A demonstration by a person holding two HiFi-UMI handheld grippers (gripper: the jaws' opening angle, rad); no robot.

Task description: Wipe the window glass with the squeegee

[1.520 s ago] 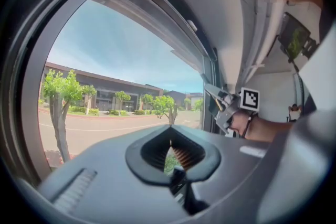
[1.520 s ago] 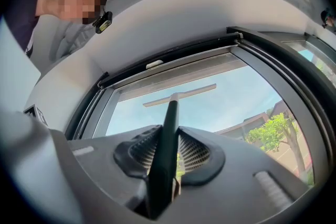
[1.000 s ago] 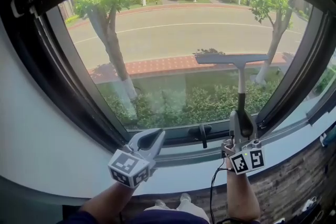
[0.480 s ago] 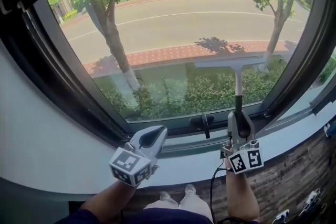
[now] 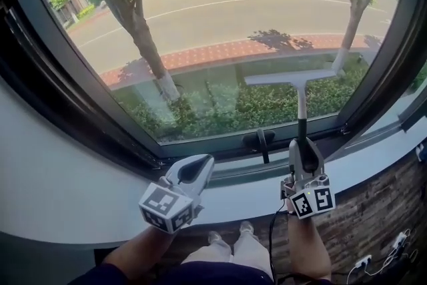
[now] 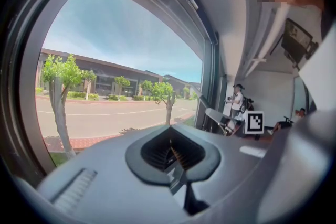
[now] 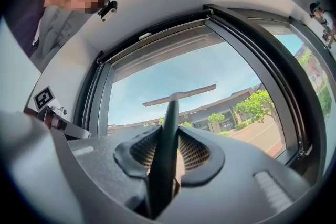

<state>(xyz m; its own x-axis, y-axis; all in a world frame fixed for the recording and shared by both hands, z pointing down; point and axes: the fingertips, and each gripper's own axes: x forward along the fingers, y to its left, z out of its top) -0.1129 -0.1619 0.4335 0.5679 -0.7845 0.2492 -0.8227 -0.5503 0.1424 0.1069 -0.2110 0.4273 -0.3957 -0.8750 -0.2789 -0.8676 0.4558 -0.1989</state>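
Squeegee [image 5: 301, 103] stands upright in your right hand-held gripper [image 5: 305, 155], whose jaws are clamped on its dark handle, and its blade lies level across the lower right part of the window glass [image 5: 200, 30]. Your left hand-held gripper [image 5: 192, 171] hangs over the white sill [image 5: 247, 197] below the glass, jaws together with nothing between them.

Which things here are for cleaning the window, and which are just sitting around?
For the job: squeegee, window glass, right tool gripping the squeegee's handle.
Just there: left tool, shut and empty; window handle; black cable.
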